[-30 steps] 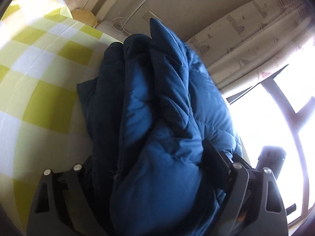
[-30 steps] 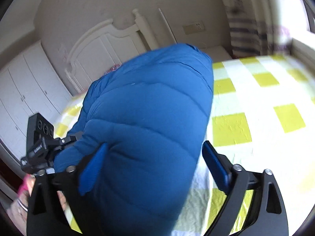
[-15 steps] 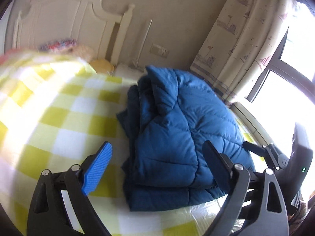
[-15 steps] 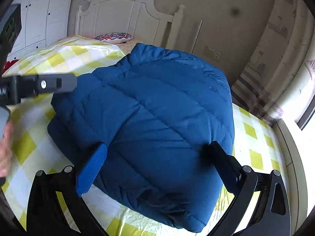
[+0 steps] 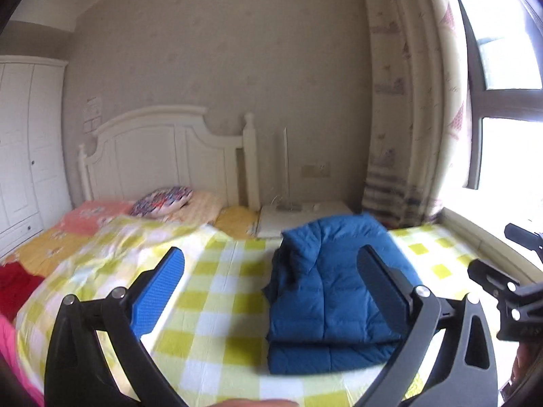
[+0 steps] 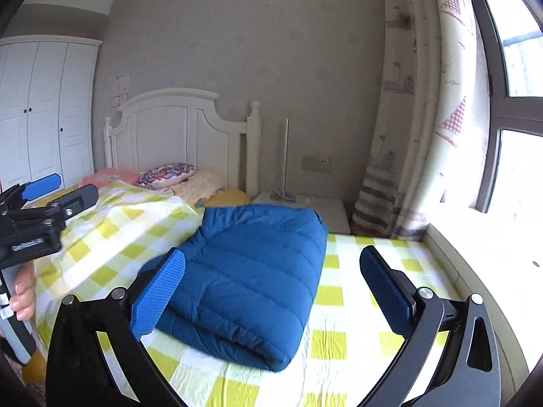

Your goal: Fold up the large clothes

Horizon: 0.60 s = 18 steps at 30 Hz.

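Near the bed's [image 6: 339, 356] window-side edge, a folded blue down jacket [image 6: 251, 278] is shown; both the left hand-held gripper [image 5: 271, 285] and the right hand-held gripper [image 6: 271, 285] are held wide open, empty.

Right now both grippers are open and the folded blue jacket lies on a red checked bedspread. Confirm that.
Not quite: the bedspread is yellow and white checked, not red, as the right wrist view shows. The folded blue jacket does lie on it, and the left gripper and right gripper are open.
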Each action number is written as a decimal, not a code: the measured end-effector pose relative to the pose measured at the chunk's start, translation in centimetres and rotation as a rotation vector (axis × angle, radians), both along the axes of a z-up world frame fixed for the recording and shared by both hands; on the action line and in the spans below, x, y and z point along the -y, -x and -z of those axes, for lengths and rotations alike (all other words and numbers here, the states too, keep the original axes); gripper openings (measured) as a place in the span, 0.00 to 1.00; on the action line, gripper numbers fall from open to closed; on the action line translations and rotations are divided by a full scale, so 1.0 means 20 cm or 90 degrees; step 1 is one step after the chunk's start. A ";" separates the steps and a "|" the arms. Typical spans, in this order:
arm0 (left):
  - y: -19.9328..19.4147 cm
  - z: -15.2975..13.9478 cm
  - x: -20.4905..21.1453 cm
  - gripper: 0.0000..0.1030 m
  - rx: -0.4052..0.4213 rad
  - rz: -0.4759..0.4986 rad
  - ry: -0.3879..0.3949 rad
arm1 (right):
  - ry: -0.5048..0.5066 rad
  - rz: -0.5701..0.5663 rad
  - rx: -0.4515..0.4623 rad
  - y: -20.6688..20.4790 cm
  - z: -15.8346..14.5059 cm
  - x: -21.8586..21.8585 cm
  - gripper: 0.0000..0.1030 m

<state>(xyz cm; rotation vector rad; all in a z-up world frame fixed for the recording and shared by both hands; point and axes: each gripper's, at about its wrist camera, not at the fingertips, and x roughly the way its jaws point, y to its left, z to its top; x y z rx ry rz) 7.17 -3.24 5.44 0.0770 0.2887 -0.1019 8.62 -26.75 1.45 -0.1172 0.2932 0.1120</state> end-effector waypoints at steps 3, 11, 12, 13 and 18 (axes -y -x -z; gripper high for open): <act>-0.01 0.15 0.07 0.98 -0.051 0.011 -0.012 | 0.016 0.039 -0.018 0.06 0.10 0.00 0.96; 0.01 0.32 0.10 0.98 -0.077 0.013 -0.018 | 0.081 0.070 -0.038 0.10 0.29 -0.06 0.96; 0.02 0.33 0.11 0.98 -0.075 0.012 -0.019 | 0.075 0.070 -0.037 0.10 0.30 -0.06 0.96; 0.02 0.33 0.11 0.98 -0.073 0.010 -0.020 | 0.066 0.068 -0.036 0.10 0.29 -0.05 0.96; 0.04 0.33 0.08 0.98 -0.062 0.001 -0.020 | 0.061 0.068 -0.036 0.12 0.31 -0.08 0.96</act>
